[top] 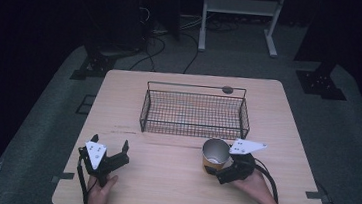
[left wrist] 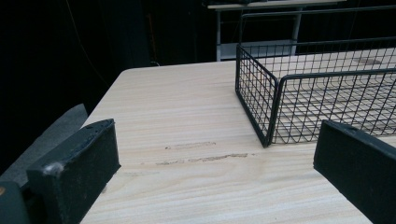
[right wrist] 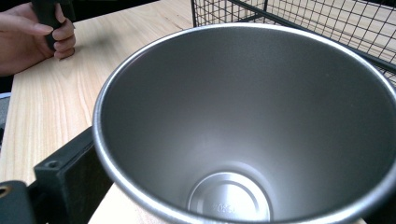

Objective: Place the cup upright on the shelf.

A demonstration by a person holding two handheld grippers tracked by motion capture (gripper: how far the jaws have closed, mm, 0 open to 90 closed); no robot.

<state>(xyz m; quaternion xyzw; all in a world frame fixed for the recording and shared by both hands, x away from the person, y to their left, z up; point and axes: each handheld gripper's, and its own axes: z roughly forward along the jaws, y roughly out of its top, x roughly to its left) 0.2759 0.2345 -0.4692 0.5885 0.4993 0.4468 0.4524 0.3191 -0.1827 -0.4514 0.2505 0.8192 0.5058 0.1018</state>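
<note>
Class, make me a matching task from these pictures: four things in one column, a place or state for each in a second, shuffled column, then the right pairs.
Things:
1. cup
2. basket
3. left gripper
4. right gripper

Places or states:
A. open, nothing between its jaws
B. empty, at the far middle of the table
C. steel inside, just in front of the basket
D. around the cup

Pairs: 1-C, 2-B, 3-A, 4-D
</note>
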